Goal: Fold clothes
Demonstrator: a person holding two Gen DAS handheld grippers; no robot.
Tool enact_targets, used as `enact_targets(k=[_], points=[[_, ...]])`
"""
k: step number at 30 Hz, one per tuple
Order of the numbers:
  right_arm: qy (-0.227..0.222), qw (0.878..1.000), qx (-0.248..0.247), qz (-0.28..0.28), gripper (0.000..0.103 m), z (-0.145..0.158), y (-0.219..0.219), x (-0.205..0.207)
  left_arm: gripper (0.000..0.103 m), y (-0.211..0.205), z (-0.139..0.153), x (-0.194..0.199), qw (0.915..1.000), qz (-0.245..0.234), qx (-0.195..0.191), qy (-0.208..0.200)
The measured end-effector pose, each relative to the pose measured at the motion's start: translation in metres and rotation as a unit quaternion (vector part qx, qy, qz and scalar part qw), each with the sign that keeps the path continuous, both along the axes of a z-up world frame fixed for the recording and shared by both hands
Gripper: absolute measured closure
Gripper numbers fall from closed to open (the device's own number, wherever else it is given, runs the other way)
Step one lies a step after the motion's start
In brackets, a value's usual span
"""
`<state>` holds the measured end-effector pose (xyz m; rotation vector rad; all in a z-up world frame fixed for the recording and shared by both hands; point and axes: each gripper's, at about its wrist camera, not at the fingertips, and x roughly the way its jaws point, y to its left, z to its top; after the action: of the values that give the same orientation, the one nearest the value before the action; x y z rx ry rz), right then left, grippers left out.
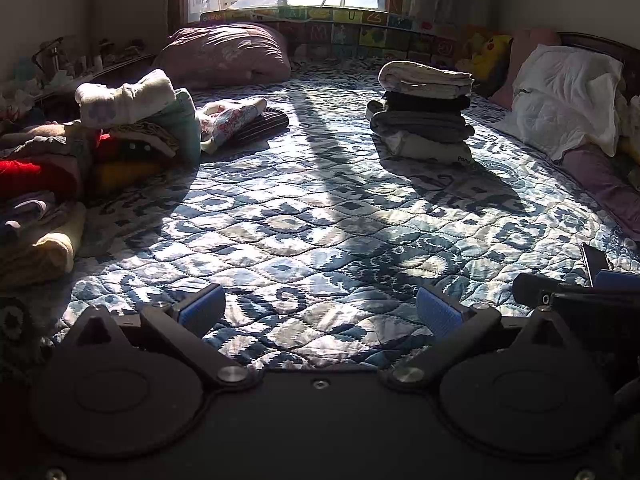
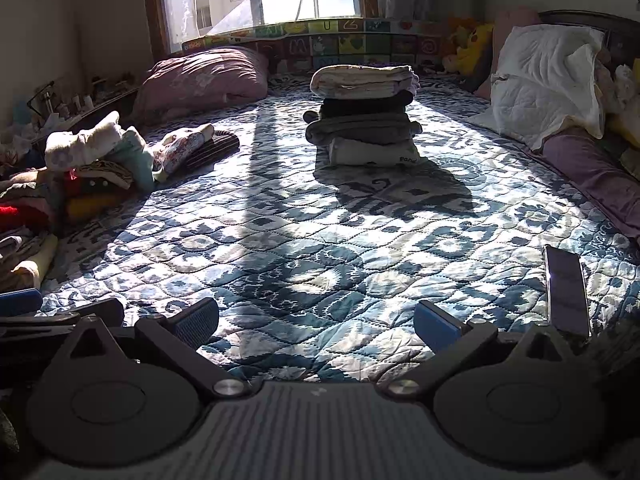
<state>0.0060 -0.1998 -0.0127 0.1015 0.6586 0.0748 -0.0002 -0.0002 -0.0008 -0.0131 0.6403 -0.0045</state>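
Note:
A neat stack of folded clothes [image 1: 424,114] [image 2: 364,114] stands on the blue patterned quilt [image 1: 304,216] [image 2: 304,232], cream piece on top, dark ones below. A loose heap of unfolded clothes [image 1: 80,140] [image 2: 76,168] lies along the left side, with red, yellow, teal and white pieces. My left gripper [image 1: 320,312] is open above the near quilt, nothing between its blue pads. My right gripper [image 2: 318,322] is open too and holds nothing. Each gripper shows at the edge of the other's view.
A phone [image 2: 567,292] lies on the quilt at the near right. A pink pillow [image 1: 228,56] [image 2: 204,80] sits by the window, white bedding [image 1: 568,96] [image 2: 548,76] at the right. A cluttered side table [image 1: 60,68] stands at the left.

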Motion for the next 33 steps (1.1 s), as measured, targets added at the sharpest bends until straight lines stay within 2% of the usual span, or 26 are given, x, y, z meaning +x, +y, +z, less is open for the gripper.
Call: enact_targets(k=[12,33], points=[[-0.005,1.000,0.004,-0.002,0.000,-0.001,-0.002,-0.001,0.000,-0.006,-0.017,-0.008,0.9999,0.003,0.003,-0.011],[-0.017,1.000,0.009,0.009,0.000,0.010,-0.001,-0.009,0.000,-0.004,0.002,-0.013,0.9998,0.012,0.007,-0.013]])
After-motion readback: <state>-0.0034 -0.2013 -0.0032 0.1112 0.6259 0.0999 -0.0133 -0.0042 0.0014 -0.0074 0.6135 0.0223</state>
